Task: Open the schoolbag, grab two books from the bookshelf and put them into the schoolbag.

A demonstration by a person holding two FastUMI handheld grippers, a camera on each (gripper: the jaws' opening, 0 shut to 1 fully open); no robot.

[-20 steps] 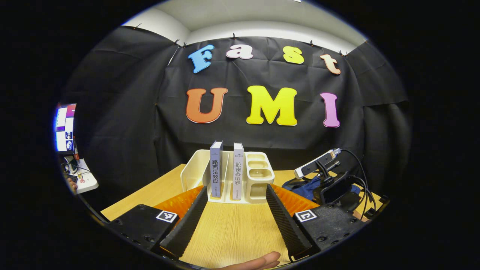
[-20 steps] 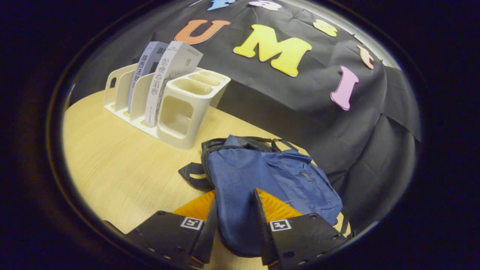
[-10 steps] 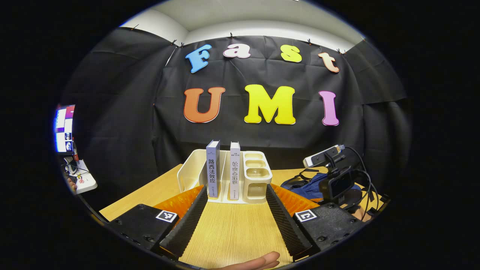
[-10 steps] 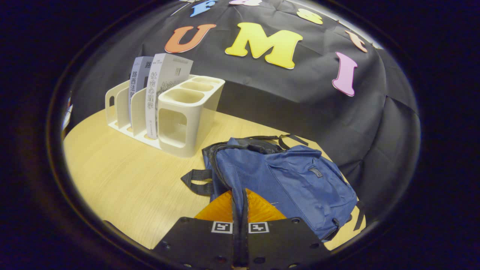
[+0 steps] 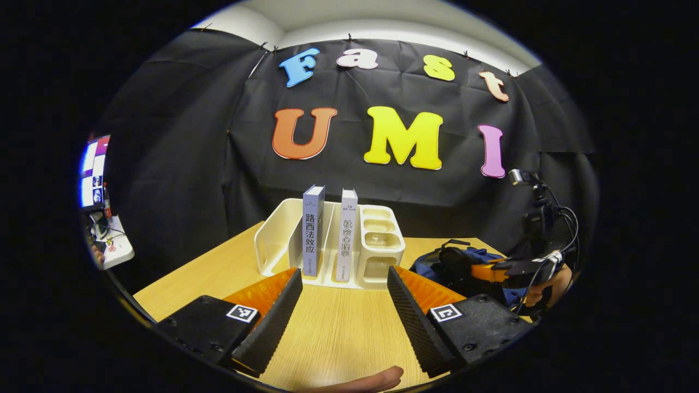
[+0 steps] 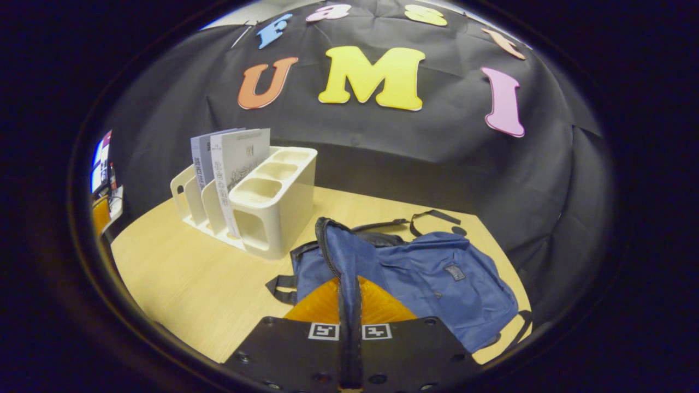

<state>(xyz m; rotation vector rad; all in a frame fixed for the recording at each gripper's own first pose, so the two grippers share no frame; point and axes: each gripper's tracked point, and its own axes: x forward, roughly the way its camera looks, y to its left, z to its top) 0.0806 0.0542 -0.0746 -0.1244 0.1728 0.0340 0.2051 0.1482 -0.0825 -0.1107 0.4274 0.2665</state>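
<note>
Blue schoolbag (image 6: 415, 273) on the tabletop (image 6: 180, 284), its edge pinched up: the opening step.
Right gripper (image 6: 349, 295) fingers look clamped together on the fabric; left gripper (image 5: 344, 305) fingers stand apart facing two books (image 5: 330, 234) upright in the bookshelf (image 5: 377, 256). Next, likely, widening the bag's mouth.

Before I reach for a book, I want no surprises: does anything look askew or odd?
Nothing stands out. Both books stand upright in the bookshelf, and the schoolbag lies flat with the right claw shut on a raised fold of it.
</note>
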